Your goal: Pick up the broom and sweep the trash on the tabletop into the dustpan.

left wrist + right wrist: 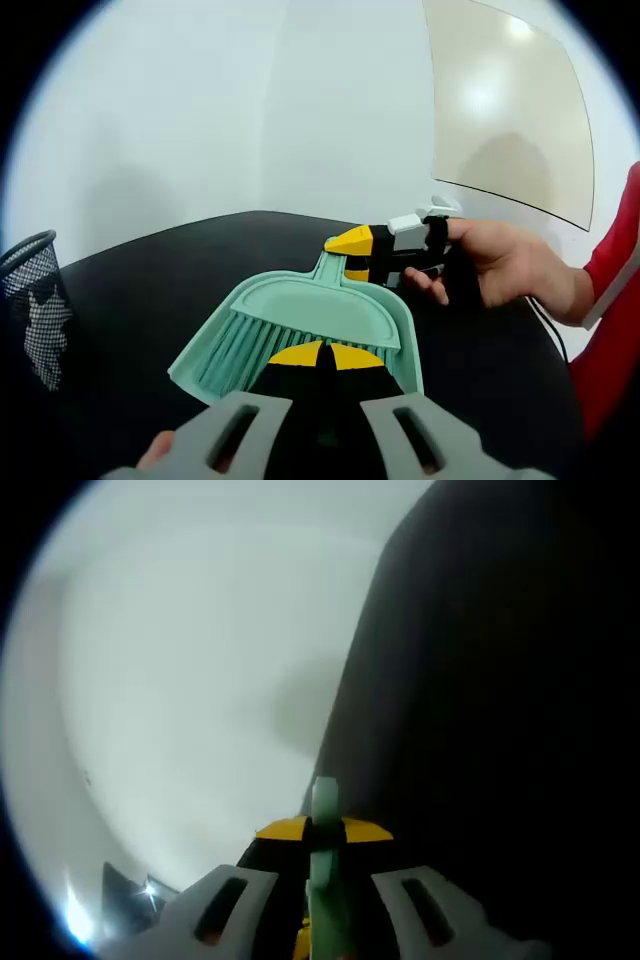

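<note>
While the left gripper (322, 352) points across the black tabletop (150, 290), its left gripper view shows its 2 yellow-tipped jaws nearly together on the broom (245, 350), whose green bristles fan out to the left inside the dustpan (300, 310). The dustpan's long axis runs away from these jaws toward its handle, where the right gripper (352, 250) grips it, a hand (500, 262) behind. A black mesh bin (35, 305) stands at the left edge. No trash is visible on the tabletop.

Seen from the right gripper view, the right gripper's jaws sit close on either side of a pale green handle (325, 870), which runs straight out between them. By my reading this is the dustpan handle. Beyond lies pale wall and dark tabletop. Judging by this, each tool is already in hand, and the coming sweep depends on drawing the bristles out of the pan.
</note>
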The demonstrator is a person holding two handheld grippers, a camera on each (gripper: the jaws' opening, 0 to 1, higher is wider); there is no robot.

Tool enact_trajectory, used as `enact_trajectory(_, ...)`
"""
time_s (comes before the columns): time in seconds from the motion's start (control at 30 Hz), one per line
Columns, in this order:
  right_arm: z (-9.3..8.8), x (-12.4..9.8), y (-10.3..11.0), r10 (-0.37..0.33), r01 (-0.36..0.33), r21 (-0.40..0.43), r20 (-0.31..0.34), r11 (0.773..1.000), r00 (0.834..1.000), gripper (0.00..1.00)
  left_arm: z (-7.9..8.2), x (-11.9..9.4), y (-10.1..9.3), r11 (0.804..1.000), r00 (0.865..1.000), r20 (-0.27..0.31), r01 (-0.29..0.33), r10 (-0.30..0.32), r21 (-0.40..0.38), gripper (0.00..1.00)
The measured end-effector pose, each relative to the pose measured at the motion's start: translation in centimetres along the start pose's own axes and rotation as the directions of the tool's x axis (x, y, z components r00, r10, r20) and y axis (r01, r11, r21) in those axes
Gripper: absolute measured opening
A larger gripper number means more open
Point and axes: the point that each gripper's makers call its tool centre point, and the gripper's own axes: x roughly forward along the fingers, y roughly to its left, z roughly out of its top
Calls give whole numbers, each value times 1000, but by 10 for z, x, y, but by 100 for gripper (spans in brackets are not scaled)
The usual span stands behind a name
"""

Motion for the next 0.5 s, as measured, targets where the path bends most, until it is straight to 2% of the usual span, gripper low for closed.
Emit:
enact_trajectory(0.1, 4, -2, 1, -2, 2, 12, 23, 1000, 1000, 22, 0, -1, 0, 1000, 1000, 0, -2, 2, 2, 0)
enact_trajectory(0.17, 6, -1, -2, -6, 5, 17, 29, 1000, 1000, 16, 0, -1, 0, 1000, 1000, -1, -4, 4, 4, 0)
enact_trajectory(0.43, 7, 2, -2, -34, 35, -15, 56, 999, 998, 16, 0, -1, -2, 1000, 1000, 0, 3, -3, 7, 0)
enact_trajectory(0.5, 6, 3, 0, -33, 34, -23, 61, 999, 998, 13, 0, -1, -3, 1000, 1000, 1, 6, -6, 10, 0)
